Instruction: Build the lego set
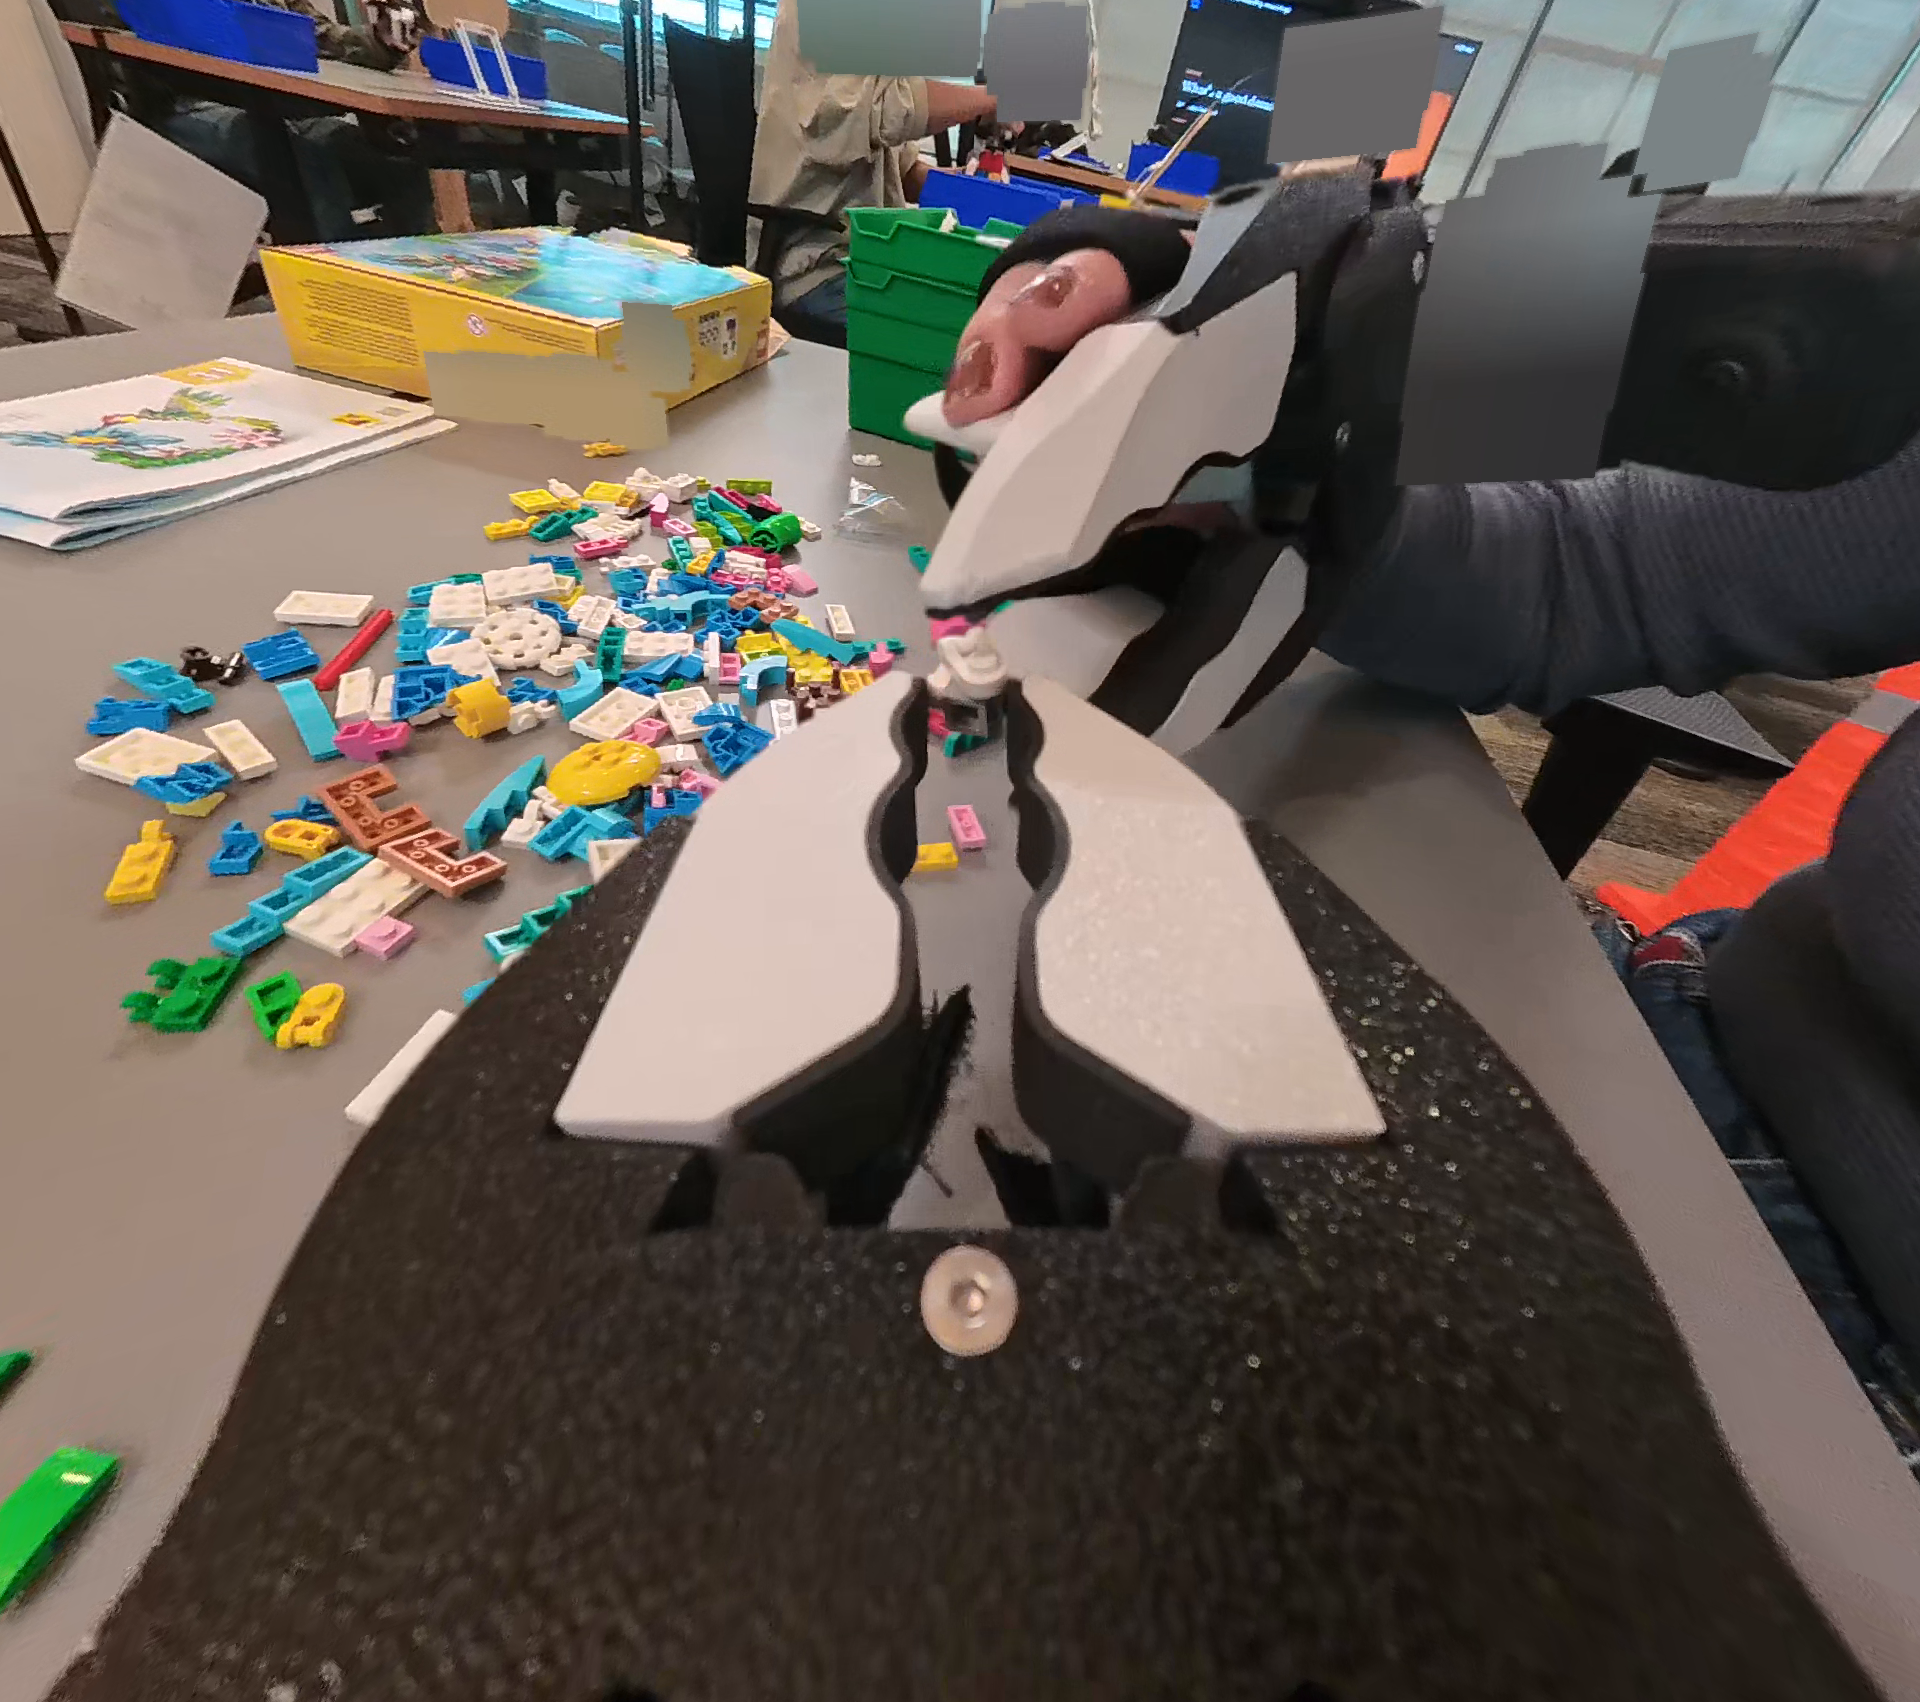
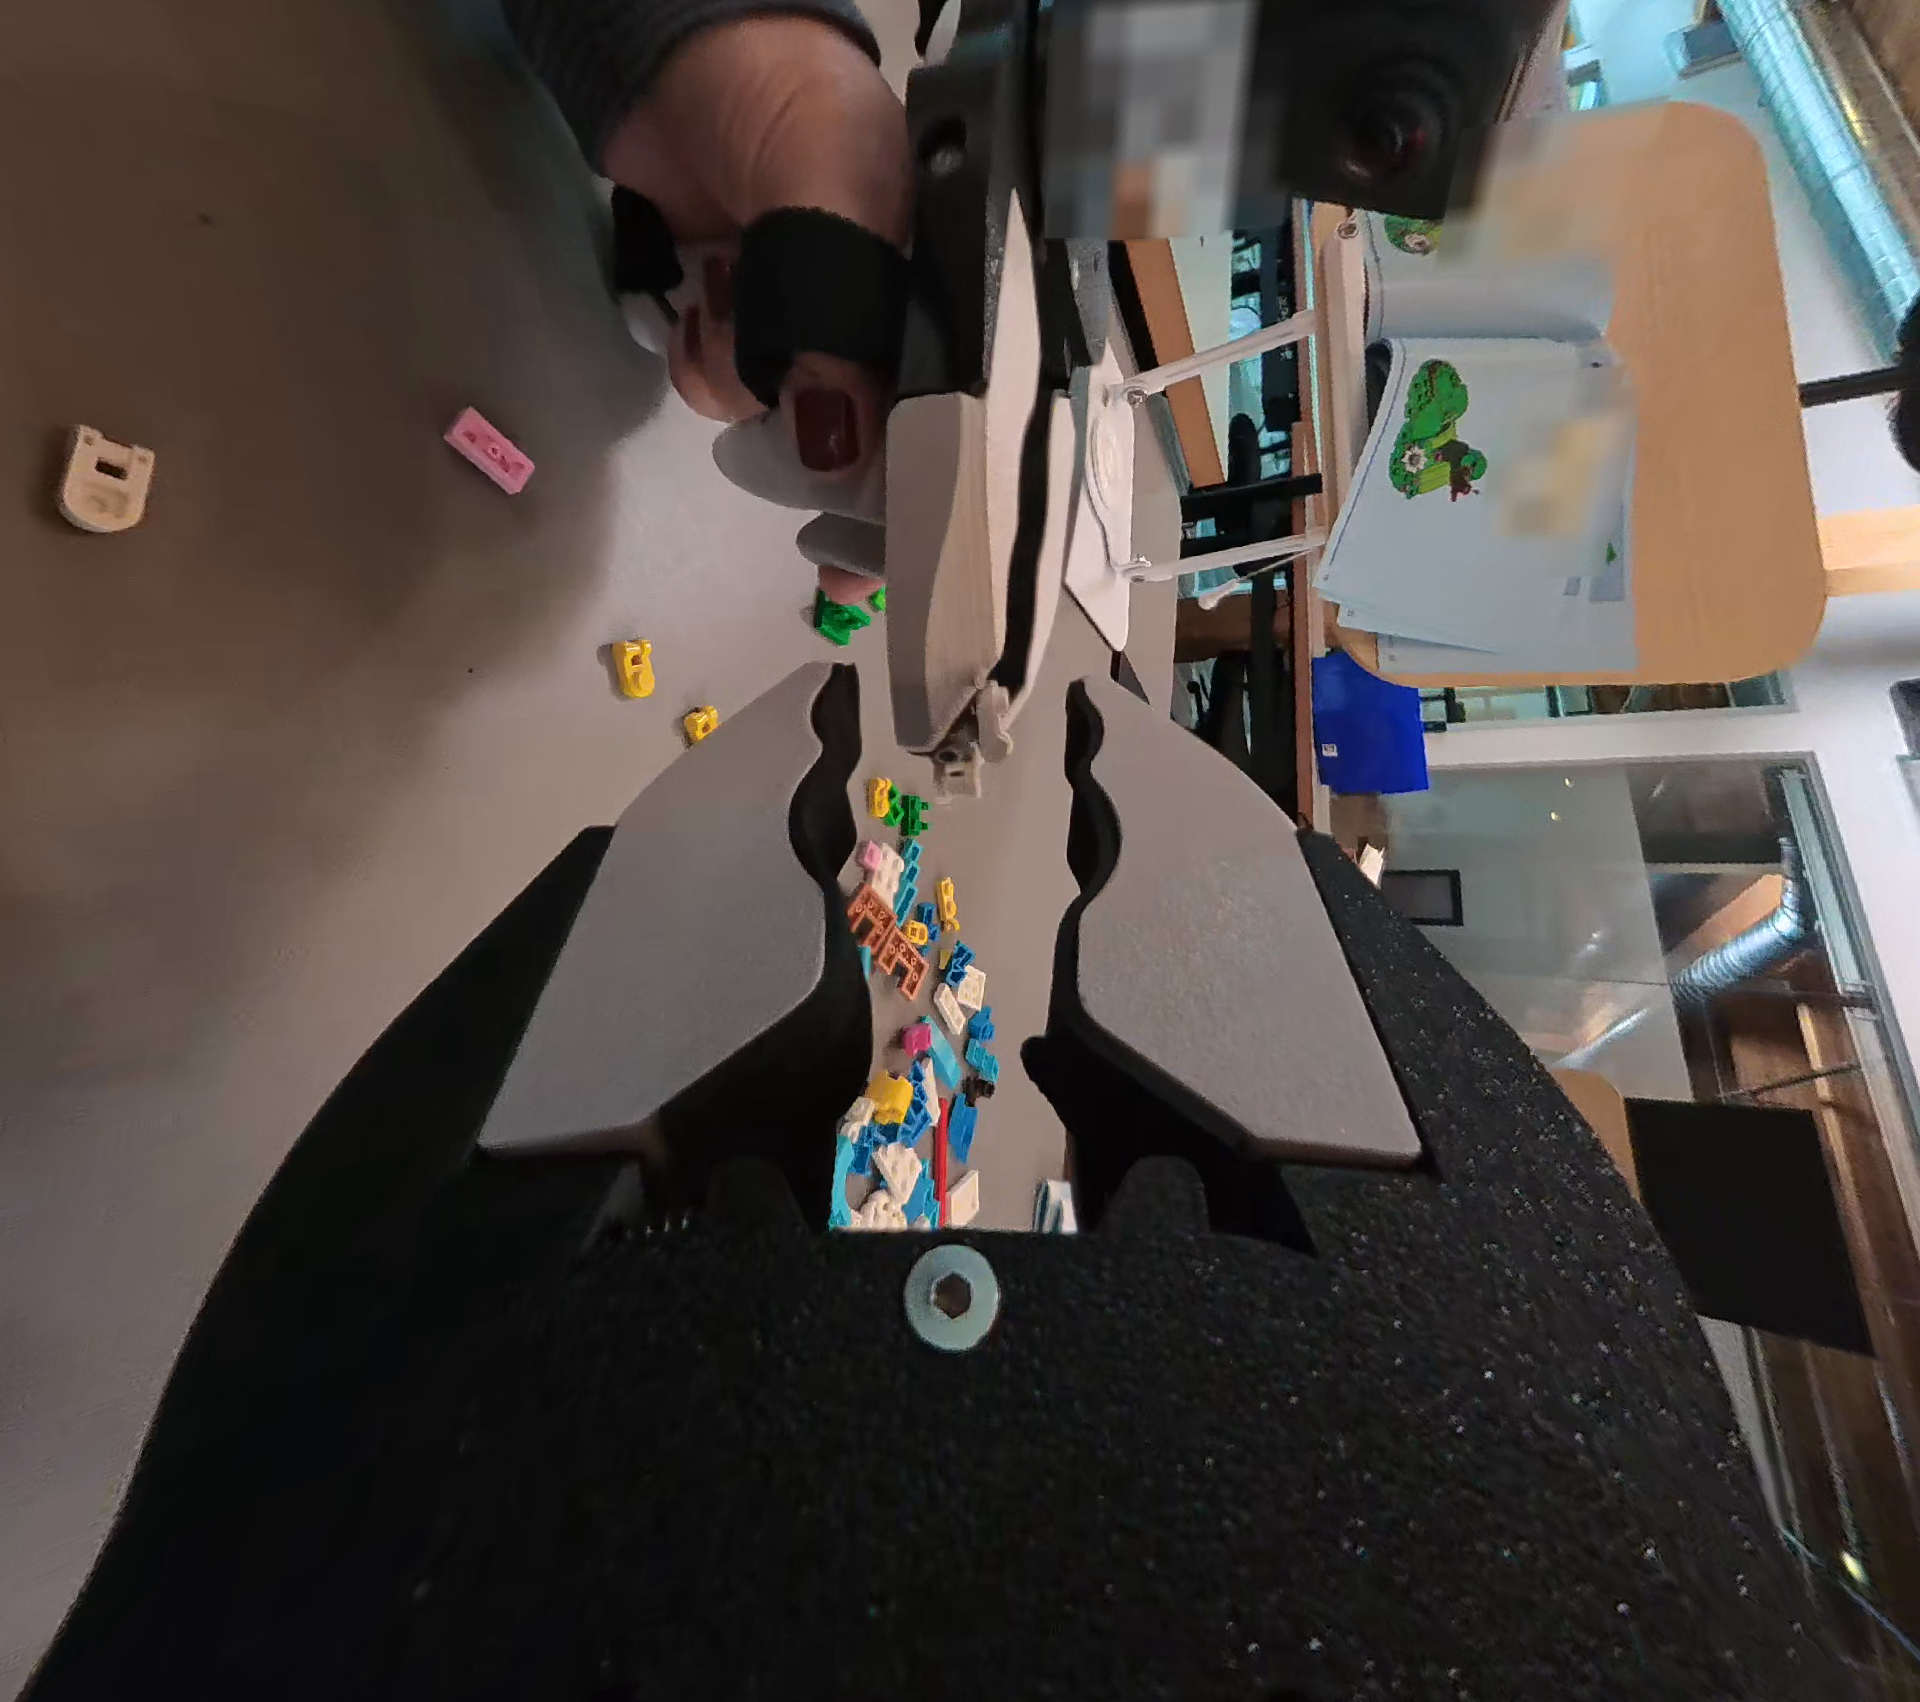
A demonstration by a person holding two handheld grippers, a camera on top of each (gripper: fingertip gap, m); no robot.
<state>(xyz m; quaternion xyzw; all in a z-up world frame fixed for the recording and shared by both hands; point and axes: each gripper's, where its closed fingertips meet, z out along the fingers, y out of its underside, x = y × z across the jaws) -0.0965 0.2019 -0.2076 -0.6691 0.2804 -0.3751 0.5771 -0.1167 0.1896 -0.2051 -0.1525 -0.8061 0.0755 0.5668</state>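
My left gripper (image 1: 968, 691) is shut on a small white, pink and black lego assembly (image 1: 966, 676) and holds it above the grey table (image 1: 208, 1185). In the right wrist view the left gripper (image 2: 961, 738) comes in from the top with the assembly (image 2: 958, 774) at its tips. My right gripper (image 2: 956, 686) is open, with its fingers either side of the assembly. In the left wrist view the right gripper (image 1: 1049, 665) reaches in from the right, and its upper fingertip (image 1: 940, 592) rests at the top of the assembly.
A pile of loose coloured bricks (image 1: 623, 644) covers the table to the left and shows past my right fingers (image 2: 914, 1029). An instruction booklet (image 1: 187, 437), a yellow box (image 1: 499, 302) and green bins (image 1: 914, 302) lie behind. A pink plate (image 2: 488, 450) and a tan piece (image 2: 104, 478) lie apart. Only a small space, under 4 cm, lies between the two pairs of fingers. Between my right fingertips and the pink plate (image 2: 488, 450) there is roughly 9 centimeters.
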